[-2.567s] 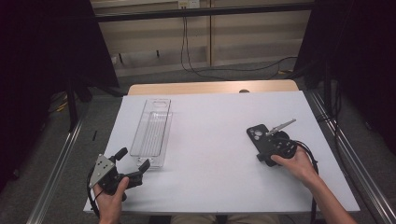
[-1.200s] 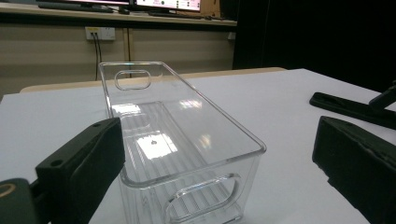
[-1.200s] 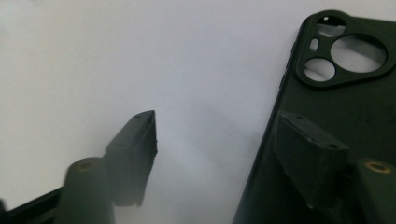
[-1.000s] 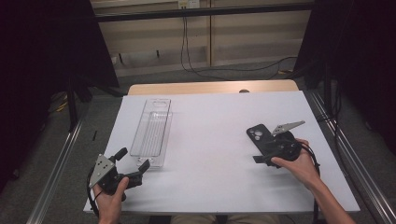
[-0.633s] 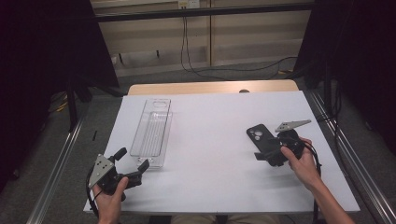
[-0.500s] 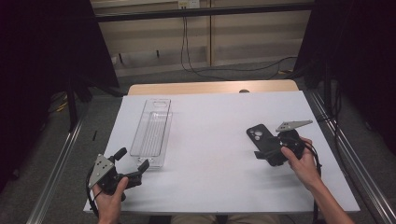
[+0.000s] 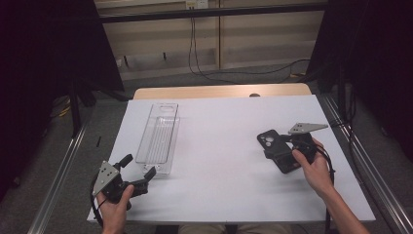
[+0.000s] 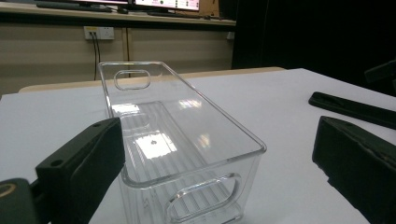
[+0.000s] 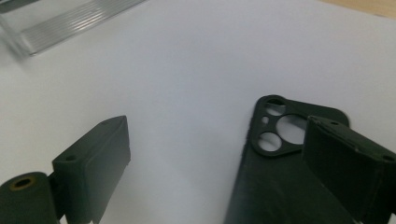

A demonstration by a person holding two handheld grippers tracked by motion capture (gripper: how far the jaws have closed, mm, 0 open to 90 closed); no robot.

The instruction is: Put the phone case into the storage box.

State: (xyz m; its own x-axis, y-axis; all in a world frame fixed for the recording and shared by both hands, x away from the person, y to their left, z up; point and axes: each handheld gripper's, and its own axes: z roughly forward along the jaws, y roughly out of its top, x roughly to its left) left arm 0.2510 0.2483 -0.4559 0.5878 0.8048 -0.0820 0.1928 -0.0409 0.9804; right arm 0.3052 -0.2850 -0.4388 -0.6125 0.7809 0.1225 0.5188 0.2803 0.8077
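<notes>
A black phone case (image 7: 267, 139) with camera cut-outs lies flat on the white table (image 7: 224, 146) at the right. My right gripper (image 7: 278, 155) is right at it, jaws pointing left. In the right gripper view the jaws of the right gripper (image 9: 219, 168) stand wide apart and have just been opening a little further. The phone case (image 9: 275, 163) lies under the right-hand jaw, and nothing is pressed between the pads. My left gripper (image 7: 140, 165) rests open at the table's near left corner, facing the near end of a clear plastic bin (image 7: 158, 136). The left gripper (image 8: 224, 158) frames the empty bin (image 8: 187, 140).
The bin runs lengthwise away from me on the left half of the table, with a handle slot at each end. From the left gripper view the phone case (image 8: 350, 107) shows far right. Metal rails (image 7: 58, 180) flank the table and cables lie on the floor behind.
The right hand has shifted slightly to the right and turned, so its grey plate now lies flatter. The phone case stays on the table. The left hand has not moved.
</notes>
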